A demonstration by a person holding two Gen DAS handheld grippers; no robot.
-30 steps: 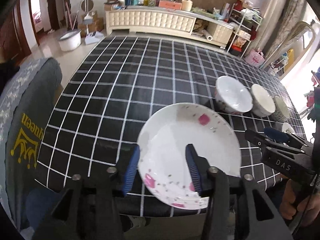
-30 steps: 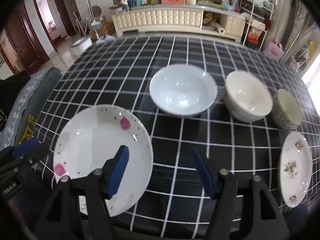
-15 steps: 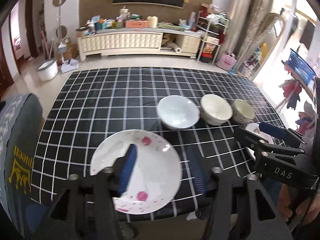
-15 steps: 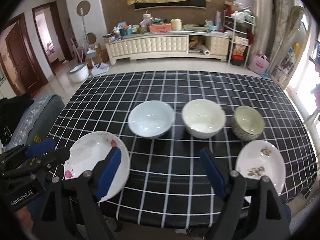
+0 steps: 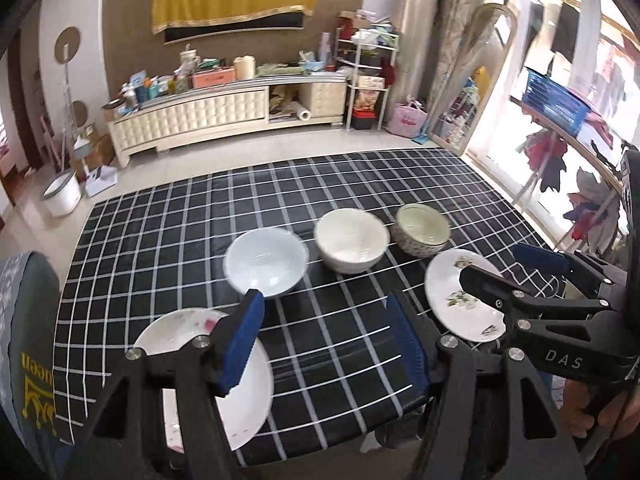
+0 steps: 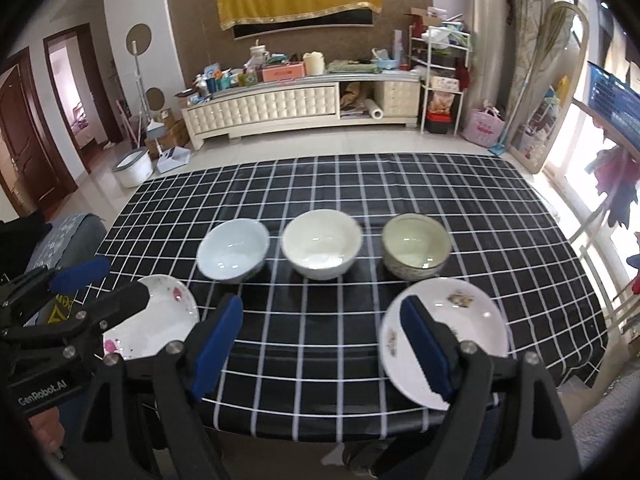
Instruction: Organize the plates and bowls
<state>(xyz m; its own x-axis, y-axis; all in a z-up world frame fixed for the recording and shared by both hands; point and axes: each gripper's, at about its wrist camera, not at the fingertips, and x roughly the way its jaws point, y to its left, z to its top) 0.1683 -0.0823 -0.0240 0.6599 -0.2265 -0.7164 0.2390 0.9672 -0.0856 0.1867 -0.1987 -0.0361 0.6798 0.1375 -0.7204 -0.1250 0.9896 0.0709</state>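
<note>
Three bowls stand in a row mid-table: a pale blue one [image 6: 234, 250], a cream one [image 6: 322, 244] and a green patterned one [image 6: 416, 246]. A pink-flowered plate [image 6: 160, 320] lies front left and a brown-flowered plate [image 6: 460, 320] front right. My right gripper [image 6: 322, 344] hangs open above the front edge, nothing between its fingers. My left gripper [image 5: 324, 340] is open too, empty, with the pink-flowered plate [image 5: 172, 336] under its left finger. Each view shows the other gripper at its side: the left one [image 6: 104, 286], the right one [image 5: 516, 272].
A black cloth with white checks covers the table [image 6: 360, 184]. A chair with a grey cover [image 5: 28, 360] stands at the table's left front corner. A hand [image 5: 608, 416] holds the right gripper's handle. A long cream cabinet [image 6: 280, 108] lines the far wall.
Both grippers have drawn back and risen from the table, so all bowls and both plates now show. The left gripper has left the pink-flowered plate and shifted right. The dishes have not moved.
</note>
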